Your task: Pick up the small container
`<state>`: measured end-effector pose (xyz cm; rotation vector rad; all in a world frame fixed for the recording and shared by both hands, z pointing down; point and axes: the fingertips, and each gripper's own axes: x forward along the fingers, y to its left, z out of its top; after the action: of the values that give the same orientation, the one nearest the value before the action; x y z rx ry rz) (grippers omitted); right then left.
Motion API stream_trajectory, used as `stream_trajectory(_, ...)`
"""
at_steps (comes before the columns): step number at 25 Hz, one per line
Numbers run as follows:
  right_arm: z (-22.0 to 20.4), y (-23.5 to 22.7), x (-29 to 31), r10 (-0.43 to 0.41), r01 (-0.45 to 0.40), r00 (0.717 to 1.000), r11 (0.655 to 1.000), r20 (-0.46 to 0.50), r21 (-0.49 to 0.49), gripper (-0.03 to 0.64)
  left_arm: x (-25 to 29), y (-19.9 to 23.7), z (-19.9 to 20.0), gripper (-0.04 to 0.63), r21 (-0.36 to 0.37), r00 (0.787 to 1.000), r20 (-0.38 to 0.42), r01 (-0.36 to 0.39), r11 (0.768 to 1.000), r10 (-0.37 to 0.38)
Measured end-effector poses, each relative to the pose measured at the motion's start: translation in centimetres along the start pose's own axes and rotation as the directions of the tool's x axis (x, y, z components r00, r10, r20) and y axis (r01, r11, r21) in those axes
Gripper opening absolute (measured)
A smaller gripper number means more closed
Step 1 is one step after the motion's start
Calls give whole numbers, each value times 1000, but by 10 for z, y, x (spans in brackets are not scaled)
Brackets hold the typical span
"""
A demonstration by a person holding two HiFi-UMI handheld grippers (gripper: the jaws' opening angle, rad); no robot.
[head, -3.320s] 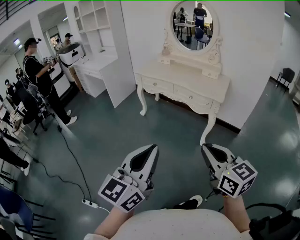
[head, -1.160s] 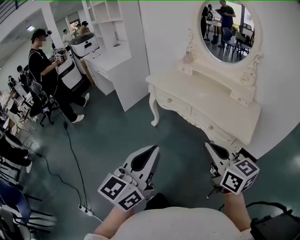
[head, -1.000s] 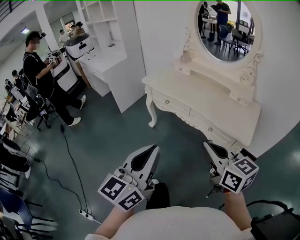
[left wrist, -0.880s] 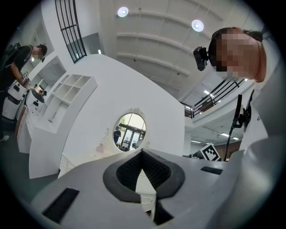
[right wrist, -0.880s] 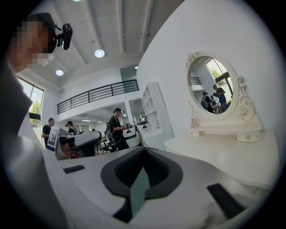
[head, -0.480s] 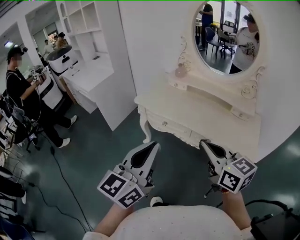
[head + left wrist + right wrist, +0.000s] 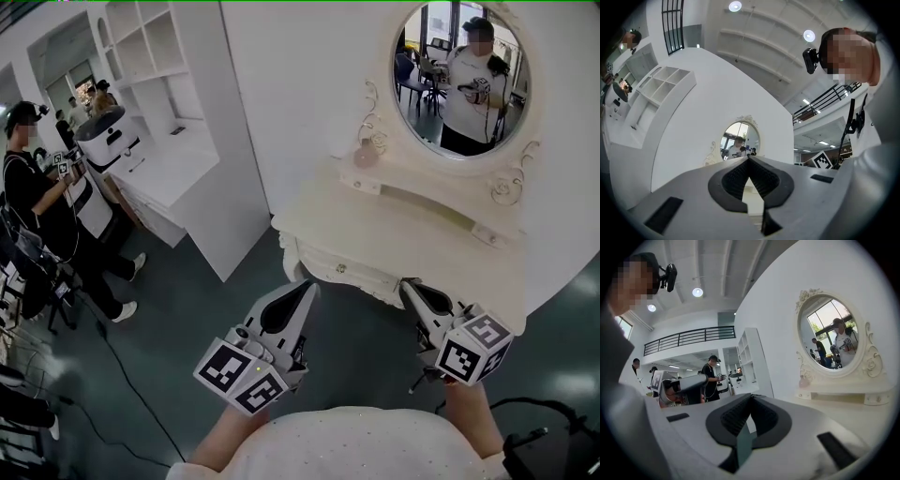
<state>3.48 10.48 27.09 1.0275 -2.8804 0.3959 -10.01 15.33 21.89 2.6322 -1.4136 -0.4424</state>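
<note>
A small pinkish container (image 7: 364,155) stands on the raised back shelf of a cream dressing table (image 7: 412,246), just left of the oval mirror (image 7: 459,75). In the right gripper view the container (image 7: 804,380) shows below the mirror's left edge. My left gripper (image 7: 307,286) is shut and empty, its tip over the floor at the table's front left corner. My right gripper (image 7: 407,284) is also shut and empty, pointing at the table's front edge. Both are well short of the container. In the left gripper view the left gripper (image 7: 749,158) points up at the mirror (image 7: 738,144).
A white desk with open shelves (image 7: 178,155) stands along the wall to the left. A person in black (image 7: 33,197) stands by a white machine (image 7: 103,139) at far left. A black bag (image 7: 553,455) lies at lower right. The floor (image 7: 187,300) is dark green.
The dressing table has come much nearer and now lies just ahead of both gripper tips. The mirror now reflects the person holding the grippers. Both grippers stay shut in the same pose.
</note>
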Motion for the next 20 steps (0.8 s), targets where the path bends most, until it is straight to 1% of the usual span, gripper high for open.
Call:
stream_trajectory(6,-6,0,16,-33,33,999,999,-24,3,2,-1,23,-6,2,-33,1000,-20,16,999,-17)
stream_trajectory(10,-10,-4,24,-47,47,998,999,-39,2,2,0,33,-21,2,-115,998,-53,31,993,-38)
stream_trajectory(12,-13,-6,31,-49,49,998,999,-47,1,2,2,39,-27,2,-132,997,-67,23,991,-32)
stream_trajectory(14,-15,-11,39,-45,45,997,999,-56,1,2,6,46,-30,2,-115,997,-77,10,993,-19)
stream_trajectory(18,-11,-26,60,-19,19,998,1000,-65,2,2,19,58,-32,2,-59,995,-97,-9,998,3)
stream_trajectory(20,-4,-36,74,-9,9,998,1000,-56,0,2,26,68,-35,2,-48,994,-111,-20,999,14)
